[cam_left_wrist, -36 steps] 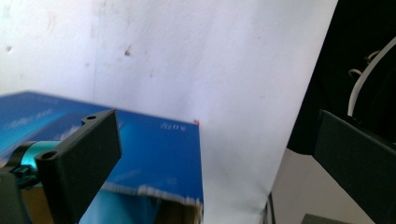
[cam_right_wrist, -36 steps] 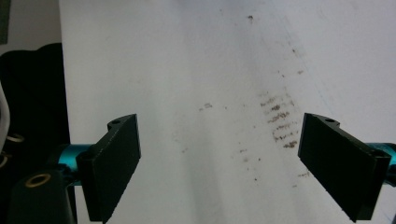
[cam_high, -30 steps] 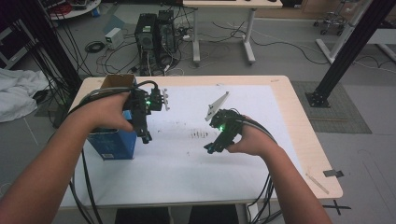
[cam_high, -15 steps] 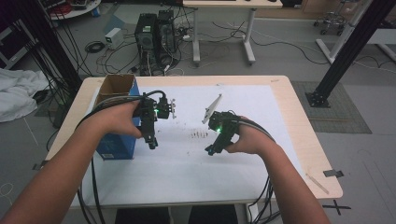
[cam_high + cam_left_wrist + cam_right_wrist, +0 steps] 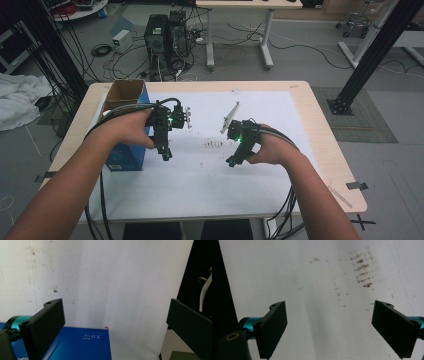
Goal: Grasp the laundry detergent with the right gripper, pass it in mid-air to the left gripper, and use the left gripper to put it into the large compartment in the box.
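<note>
My left gripper point(image 5: 165, 153) hangs over the white sheet point(image 5: 200, 190) just right of a blue box point(image 5: 125, 152), pointing down and toward me. In the left gripper view, my left gripper point(image 5: 115, 307) has its jaws wide apart with nothing between them, and the blue box point(image 5: 82, 345) lies below them. My right gripper point(image 5: 233, 161) hovers at the middle right of the sheet. The right gripper view shows my right gripper point(image 5: 329, 306) open and empty over the sheet, near rows of small brown marks point(image 5: 363, 272).
The blue box has an open brown top point(image 5: 125, 91) at the table's left side. The brown marks point(image 5: 214, 144) lie between the two grippers. The wooden table's edge point(image 5: 325, 150) frames the sheet. Computer towers point(image 5: 165, 32) and cables stand on the floor behind.
My left gripper has moved right, away from above the blue box and out over the sheet. My right gripper has shifted slightly left and toward me. Both stay open.
</note>
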{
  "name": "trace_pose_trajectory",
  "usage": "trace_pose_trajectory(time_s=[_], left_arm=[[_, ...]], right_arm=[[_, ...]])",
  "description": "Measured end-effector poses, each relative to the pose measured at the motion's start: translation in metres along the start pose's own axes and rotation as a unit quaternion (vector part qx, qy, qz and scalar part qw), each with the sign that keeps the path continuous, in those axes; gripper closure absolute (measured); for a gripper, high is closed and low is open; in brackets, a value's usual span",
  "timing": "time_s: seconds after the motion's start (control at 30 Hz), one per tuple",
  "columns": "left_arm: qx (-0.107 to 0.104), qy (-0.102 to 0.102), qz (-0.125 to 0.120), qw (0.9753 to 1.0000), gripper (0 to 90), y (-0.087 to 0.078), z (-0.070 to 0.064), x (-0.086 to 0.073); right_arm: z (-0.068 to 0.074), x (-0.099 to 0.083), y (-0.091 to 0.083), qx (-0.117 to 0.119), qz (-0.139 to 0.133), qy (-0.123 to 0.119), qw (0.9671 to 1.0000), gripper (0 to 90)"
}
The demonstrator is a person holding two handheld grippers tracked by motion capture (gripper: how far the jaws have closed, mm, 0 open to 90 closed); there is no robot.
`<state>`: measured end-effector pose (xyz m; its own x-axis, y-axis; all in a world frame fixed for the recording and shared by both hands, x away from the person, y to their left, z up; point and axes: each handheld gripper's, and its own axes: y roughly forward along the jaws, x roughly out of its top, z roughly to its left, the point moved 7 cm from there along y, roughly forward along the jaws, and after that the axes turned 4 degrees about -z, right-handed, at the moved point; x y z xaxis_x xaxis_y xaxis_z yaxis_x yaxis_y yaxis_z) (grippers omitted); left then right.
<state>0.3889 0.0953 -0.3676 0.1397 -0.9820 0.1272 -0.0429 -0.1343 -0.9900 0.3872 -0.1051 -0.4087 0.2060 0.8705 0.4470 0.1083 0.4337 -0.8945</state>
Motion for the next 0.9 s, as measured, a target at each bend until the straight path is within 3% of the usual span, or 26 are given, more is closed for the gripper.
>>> trace_pose_trajectory(time_s=[0.3, 0.9], left_arm=[[-0.017, 0.003, -0.008, 0.9998, 1.7, 0.001, -0.004, 0.001], [-0.021, 0.006, -0.009, 0.9997, 1.7, 0.001, -0.007, -0.002]], right_arm=[[-0.010, -0.011, -0.008, -0.023, 0.041, -0.009, 0.9988, 12.3], [-0.011, -0.009, -0.011, -0.029, 0.047, -0.008, 0.9984, 12.2]])
